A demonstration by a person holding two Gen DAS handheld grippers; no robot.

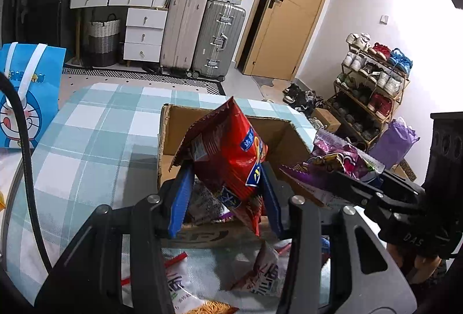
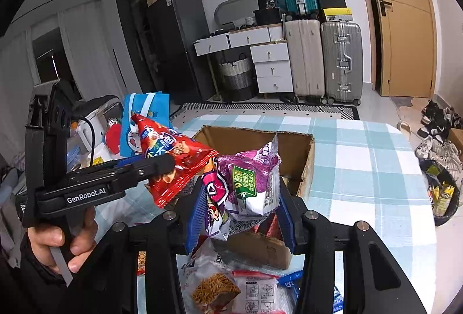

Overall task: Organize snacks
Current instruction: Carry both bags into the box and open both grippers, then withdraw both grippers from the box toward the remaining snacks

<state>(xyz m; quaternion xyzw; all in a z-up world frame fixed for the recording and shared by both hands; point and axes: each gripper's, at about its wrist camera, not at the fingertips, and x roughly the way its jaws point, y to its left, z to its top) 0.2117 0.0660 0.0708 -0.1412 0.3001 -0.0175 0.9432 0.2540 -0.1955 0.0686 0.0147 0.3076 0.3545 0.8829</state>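
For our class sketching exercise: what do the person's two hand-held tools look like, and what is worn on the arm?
Both tools are black plastic frames with blue ribbed fingers and silver round bolts. The left tool has a pistol-style handle, white "GenRobot.AI" lettering and a thin black cable. The right tool matches it in black. The left hand emerges from a dark sleeve.

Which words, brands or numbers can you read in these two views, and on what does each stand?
"GenRobot.AI": left gripper body, right wrist view.
"DAS": right gripper body, left wrist view.
"36": black bag on the drawers.
Blue gift bag: lettering partly hidden.
Red snack bag, purple snack bag: print too blurred.
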